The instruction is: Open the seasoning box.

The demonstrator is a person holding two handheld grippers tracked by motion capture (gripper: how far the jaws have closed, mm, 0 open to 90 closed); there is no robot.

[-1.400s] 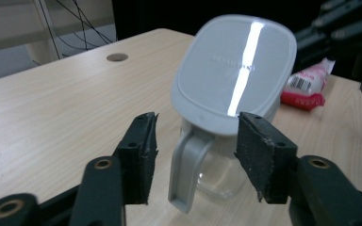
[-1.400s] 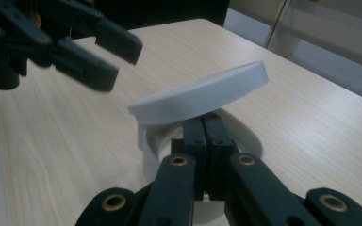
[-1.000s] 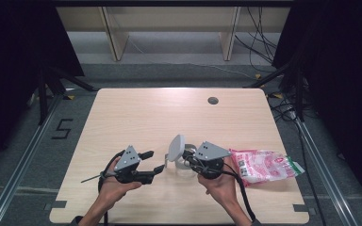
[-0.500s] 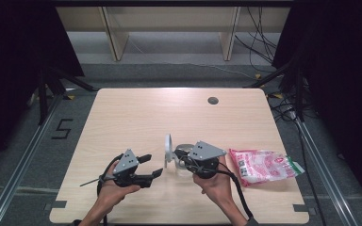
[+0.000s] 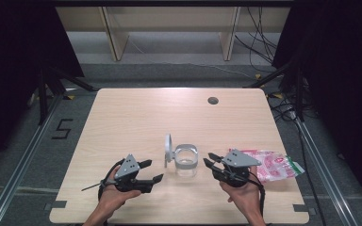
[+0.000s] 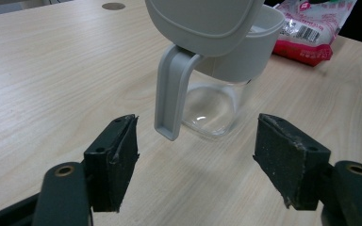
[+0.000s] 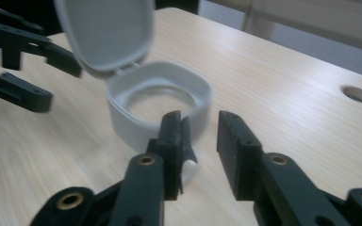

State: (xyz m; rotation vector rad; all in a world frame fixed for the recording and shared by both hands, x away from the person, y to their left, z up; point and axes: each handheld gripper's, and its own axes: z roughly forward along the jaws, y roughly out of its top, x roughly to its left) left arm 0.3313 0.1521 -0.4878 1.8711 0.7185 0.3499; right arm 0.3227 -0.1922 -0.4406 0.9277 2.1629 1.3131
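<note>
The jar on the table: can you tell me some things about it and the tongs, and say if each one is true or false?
1. The jar stands upright on the table. True.
2. The jar's lid is shut tight. False: it is flipped up and open.
3. The right tongs are squeezing the jar. False: their jaws have just been opening, nothing is between them, and they sit beside the jar.
4. The left tongs are open with nothing in them. True.
5. A red and white packet lies inside the jar. False: it lies on the table, by the right tongs.
</note>
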